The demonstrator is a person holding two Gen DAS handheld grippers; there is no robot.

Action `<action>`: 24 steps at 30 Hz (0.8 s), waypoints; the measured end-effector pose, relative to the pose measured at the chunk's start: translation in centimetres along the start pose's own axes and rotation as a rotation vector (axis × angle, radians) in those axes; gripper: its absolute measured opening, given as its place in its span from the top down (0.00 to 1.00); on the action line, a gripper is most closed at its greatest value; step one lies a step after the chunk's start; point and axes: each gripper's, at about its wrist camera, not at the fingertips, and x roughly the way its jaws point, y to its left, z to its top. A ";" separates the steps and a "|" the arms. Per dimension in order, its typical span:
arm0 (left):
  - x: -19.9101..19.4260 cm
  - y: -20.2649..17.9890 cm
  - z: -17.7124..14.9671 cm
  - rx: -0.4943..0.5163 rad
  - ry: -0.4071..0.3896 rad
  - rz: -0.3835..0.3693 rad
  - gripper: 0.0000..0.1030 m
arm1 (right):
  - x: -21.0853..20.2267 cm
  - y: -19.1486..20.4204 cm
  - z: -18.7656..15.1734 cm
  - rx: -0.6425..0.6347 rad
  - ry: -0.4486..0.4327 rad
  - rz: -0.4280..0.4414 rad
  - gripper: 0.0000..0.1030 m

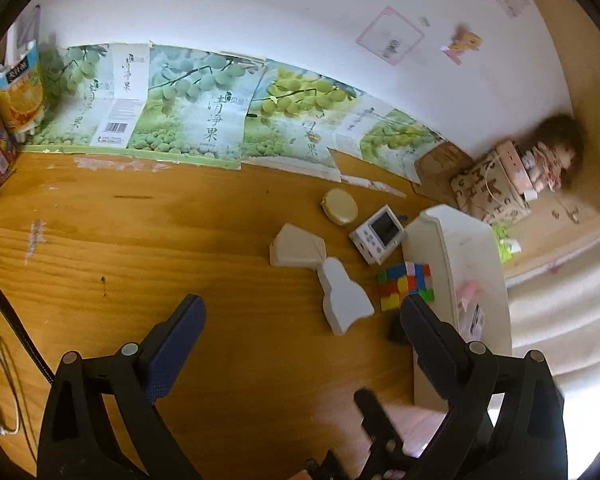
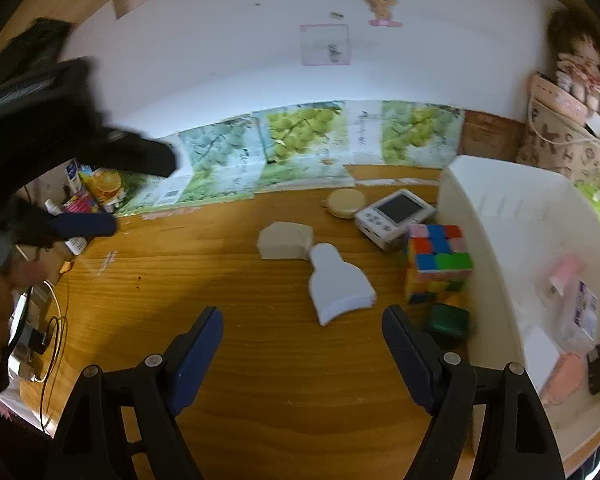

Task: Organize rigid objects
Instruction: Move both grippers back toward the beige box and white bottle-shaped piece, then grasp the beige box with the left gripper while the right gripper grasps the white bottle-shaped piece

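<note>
On the wooden tabletop (image 2: 260,360) we see a loose cluster of rigid things: a multicoloured puzzle cube (image 2: 438,262) stands just beside the white plastic bin (image 2: 496,200), with a small dark green box (image 2: 448,320) in front of it. Behind the cube lies a white handheld device with a grey screen (image 2: 396,210), and next to that a round cream-coloured compact (image 2: 345,203). Nearer the middle, a beige angular block (image 2: 284,240) touches a pale blue-grey bottle-shaped flat block (image 2: 340,286).

Inside the bin we make out pink items (image 2: 564,272) and a small black object (image 2: 598,368), though blur keeps us from saying what they are.

Our right gripper (image 2: 302,328) hangs over bare wood with its fingers spread wide and nothing between them, the bottle-shaped block just ahead. Our left gripper (image 1: 302,316) is likewise spread and empty, its right finger overlapping the cube (image 1: 406,286) in the left wrist view.

Grape-printed cardboard sheets (image 2: 300,140) lean along the white wall (image 2: 240,60).
</note>
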 end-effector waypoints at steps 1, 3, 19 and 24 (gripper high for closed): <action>0.4 0.1 0.4 0.000 0.003 -0.004 0.04 | 0.2 0.2 0.1 -0.009 -0.014 0.003 0.20; 1.3 0.0 1.2 0.007 0.016 -0.002 0.04 | 0.7 0.7 0.3 -0.043 -0.039 -0.004 0.20; 12.0 -1.3 5.5 0.013 0.309 0.118 0.05 | 6.9 -1.4 1.2 -0.039 -0.018 -0.025 0.20; 14.9 -1.9 5.5 0.016 0.379 0.161 0.05 | 8.2 -2.3 1.0 -0.017 0.018 -0.005 0.20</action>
